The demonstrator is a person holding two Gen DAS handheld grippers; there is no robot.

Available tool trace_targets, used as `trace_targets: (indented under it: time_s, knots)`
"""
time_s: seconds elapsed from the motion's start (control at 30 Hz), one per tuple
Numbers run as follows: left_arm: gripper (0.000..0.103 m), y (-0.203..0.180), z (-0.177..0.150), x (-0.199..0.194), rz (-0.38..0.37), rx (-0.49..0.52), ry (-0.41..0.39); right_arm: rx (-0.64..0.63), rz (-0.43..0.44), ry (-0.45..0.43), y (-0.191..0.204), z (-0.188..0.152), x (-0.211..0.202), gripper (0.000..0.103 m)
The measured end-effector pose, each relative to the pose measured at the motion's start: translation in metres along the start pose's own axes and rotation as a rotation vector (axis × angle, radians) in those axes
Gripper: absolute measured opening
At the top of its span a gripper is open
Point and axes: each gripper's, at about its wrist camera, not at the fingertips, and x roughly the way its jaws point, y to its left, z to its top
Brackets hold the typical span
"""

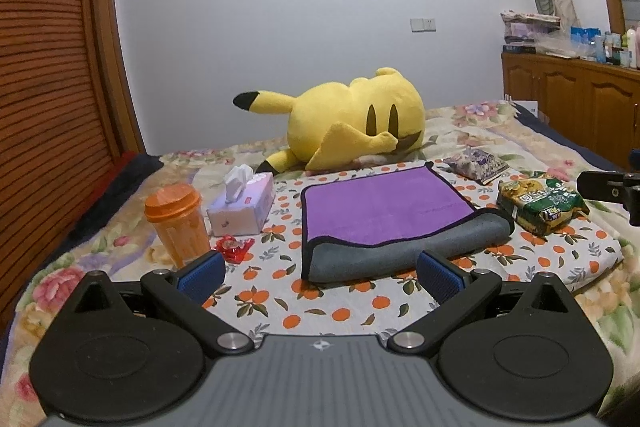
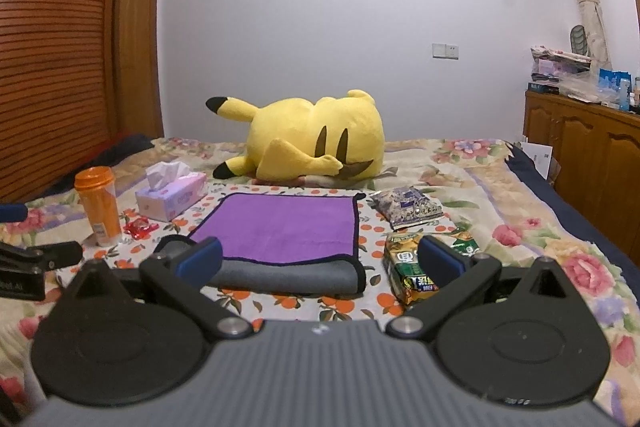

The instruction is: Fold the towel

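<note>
A purple towel (image 1: 384,207) with a grey underside and black trim lies folded over on the orange-print cloth (image 1: 280,307); its grey fold faces me. In the right wrist view the same towel (image 2: 280,227) lies ahead and slightly left. My left gripper (image 1: 320,277) is open, held just short of the towel's near fold, nothing between its blue pads. My right gripper (image 2: 320,261) is open too, hovering before the fold, with its right finger (image 2: 440,261) over a green snack bag. Neither gripper touches the towel.
A yellow plush toy (image 1: 352,123) lies behind the towel. Left of the towel stand an orange cup (image 1: 178,223), a tissue box (image 1: 242,207) and a red wrapper (image 1: 232,247). Right of it lie a green snack bag (image 1: 540,203) and a purple packet (image 1: 476,163). A wooden cabinet (image 2: 592,155) stands far right.
</note>
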Motion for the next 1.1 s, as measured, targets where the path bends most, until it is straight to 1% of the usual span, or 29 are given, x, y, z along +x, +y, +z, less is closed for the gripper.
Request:
trace_targets:
  time_s: [0.23, 0.53, 1.1]
  knots:
    - [0.103, 0.0, 0.002, 0.016, -0.007, -0.008, 0.033, -0.004, -0.002, 0.039, 0.001, 0.0, 0.013, 0.103]
    - [0.103, 0.0, 0.004, 0.037, -0.01, 0.009, 0.057, -0.014, -0.001, 0.067, 0.003, -0.002, 0.028, 0.103]
    - [0.103, 0.008, 0.006, 0.074, -0.014, -0.007, 0.122, -0.026, 0.008, 0.111, 0.004, 0.001, 0.056, 0.103]
